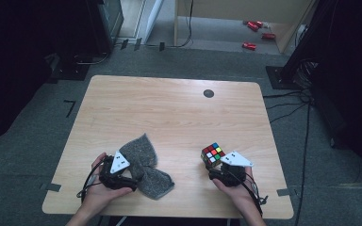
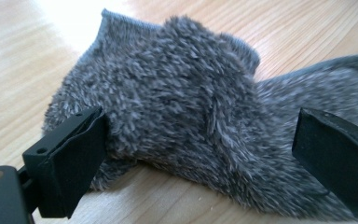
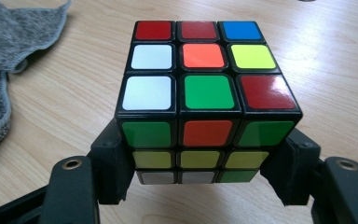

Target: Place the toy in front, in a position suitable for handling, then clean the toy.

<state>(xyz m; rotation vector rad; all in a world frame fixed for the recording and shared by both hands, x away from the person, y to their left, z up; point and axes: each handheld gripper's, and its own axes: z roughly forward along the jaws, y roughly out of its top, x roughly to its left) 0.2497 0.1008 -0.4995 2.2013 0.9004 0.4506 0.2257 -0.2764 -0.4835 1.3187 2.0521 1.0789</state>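
A grey fuzzy sock (image 1: 146,162) lies crumpled on the wooden table (image 1: 169,113) at the front left. My left gripper (image 1: 134,175) reaches into it from the left. In the left gripper view the sock (image 2: 182,107) bulges between the wide-set jaws of the left gripper (image 2: 200,144); the left pad brushes the pile, the right pad stands apart. A scrambled Rubik's cube (image 1: 213,154) sits at the front right. My right gripper (image 3: 200,172) is shut on the lower sides of the cube (image 3: 205,88). Whether it rests on the table I cannot tell.
A small black disc (image 1: 209,93) lies near the table's far edge. The table's front edge runs just below both hands. On the floor beyond are cables, dark stands at both sides and a few red items (image 1: 254,26).
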